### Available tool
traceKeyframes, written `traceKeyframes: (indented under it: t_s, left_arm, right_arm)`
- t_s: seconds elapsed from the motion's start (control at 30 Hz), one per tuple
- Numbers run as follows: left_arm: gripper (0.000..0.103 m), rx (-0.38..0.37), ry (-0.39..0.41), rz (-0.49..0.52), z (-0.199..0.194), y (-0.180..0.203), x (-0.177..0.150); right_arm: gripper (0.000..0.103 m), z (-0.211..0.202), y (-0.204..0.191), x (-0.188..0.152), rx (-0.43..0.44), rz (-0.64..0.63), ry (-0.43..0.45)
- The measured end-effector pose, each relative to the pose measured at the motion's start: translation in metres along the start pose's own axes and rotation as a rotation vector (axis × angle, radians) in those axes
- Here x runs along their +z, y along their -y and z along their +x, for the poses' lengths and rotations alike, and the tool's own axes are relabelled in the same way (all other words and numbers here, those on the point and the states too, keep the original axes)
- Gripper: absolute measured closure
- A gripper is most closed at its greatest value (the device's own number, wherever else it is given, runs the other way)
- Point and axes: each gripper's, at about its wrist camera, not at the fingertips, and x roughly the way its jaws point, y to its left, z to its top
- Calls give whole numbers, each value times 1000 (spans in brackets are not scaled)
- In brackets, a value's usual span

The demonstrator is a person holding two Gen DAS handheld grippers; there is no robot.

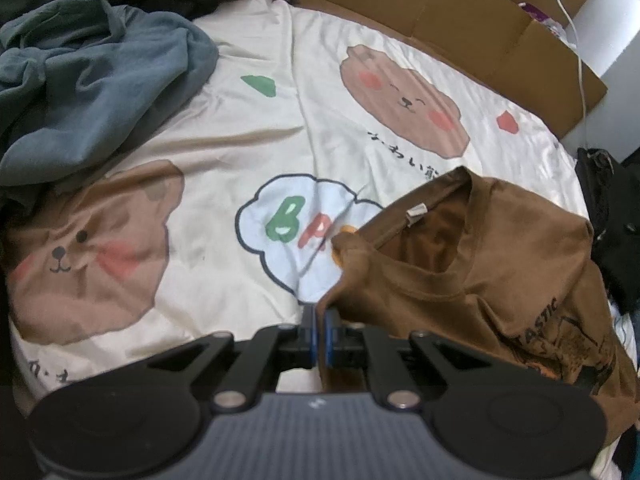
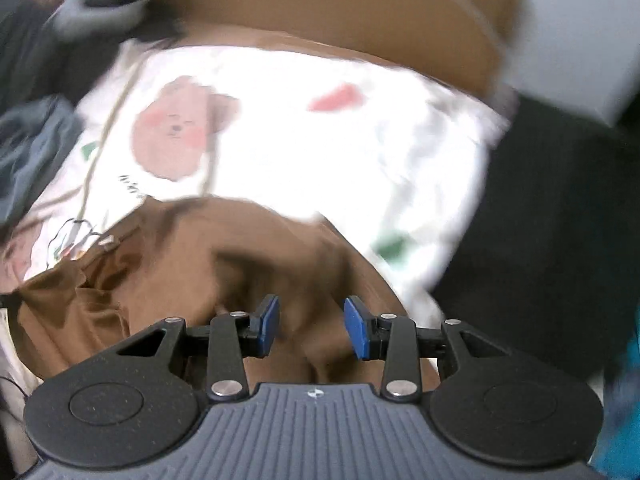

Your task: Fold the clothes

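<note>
**Brown shirt pinned at one edge, other side free**

The bed (image 1: 248, 152) under me is covered by a cream sheet printed with bears, and it gives me plenty of flat room to work on. A blue garment (image 1: 92, 80) lies bunched at the far left of it, well apart from my work, and cardboard (image 1: 460, 16) runs along the far side.

The shirt (image 1: 480, 272) is brown, with a dark print low on its front, and it sits crumpled on the near right part of the bed, neck opening and label facing up. Nothing of it is folded yet, by my reading; I am still at the stage of spreading it flat.

My left gripper (image 1: 320, 332) is pressed together on the shirt's near left edge, cloth pinched between the blue pads. My right gripper (image 2: 311, 326) is spread, hanging over a brown fold with nothing between its pads; that view is blurred.

To do this well I would keep the left pinch firm, bring the right down on the matching edge across the shirt, take one layer only, then draw both apart so the cloth tightens before I lay it down with the collar straight.
</note>
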Motion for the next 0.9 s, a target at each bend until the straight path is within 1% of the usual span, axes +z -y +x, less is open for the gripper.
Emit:
traceKeyframes:
  t_s: [0.13, 0.2, 0.27, 0.33, 0.43, 0.5, 0.6, 0.67, 0.8, 0.9]
  left_arm:
    - [99, -1, -8, 5, 9, 0, 2]
    - [99, -1, -14, 4, 14, 0, 2]
    - [99, -1, -21, 6, 18, -1, 0]
    - [99, 1, -29, 8, 22, -2, -3]
    - [99, 6, -41, 8, 25, -2, -11]
    - [99, 7, -43, 15, 26, 0, -17]
    - [99, -7, -41, 19, 27, 3, -22]
    - [99, -10, -40, 21, 29, 5, -23]
    - [99, -1, -34, 36, 32, 9, -24]
    - [99, 5, -32, 36, 34, 10, -25]
  right_arm:
    - [60, 36, -29, 36, 46, -112, -21]
    - [60, 55, -36, 46, 52, -155, -37]
    - [60, 71, -40, 51, 51, -183, -32]
    - [60, 86, -38, 55, 64, -173, -7]
    - [60, 106, -30, 59, 74, -101, 42]
    - [60, 117, -27, 58, 77, -66, 55]
    - [60, 132, -29, 50, 62, -80, 18]
    - [60, 137, -33, 41, 53, -113, -7]
    - [60, 138, -45, 25, 34, -198, -23]
    - [59, 135, -52, 22, 16, -265, -24]
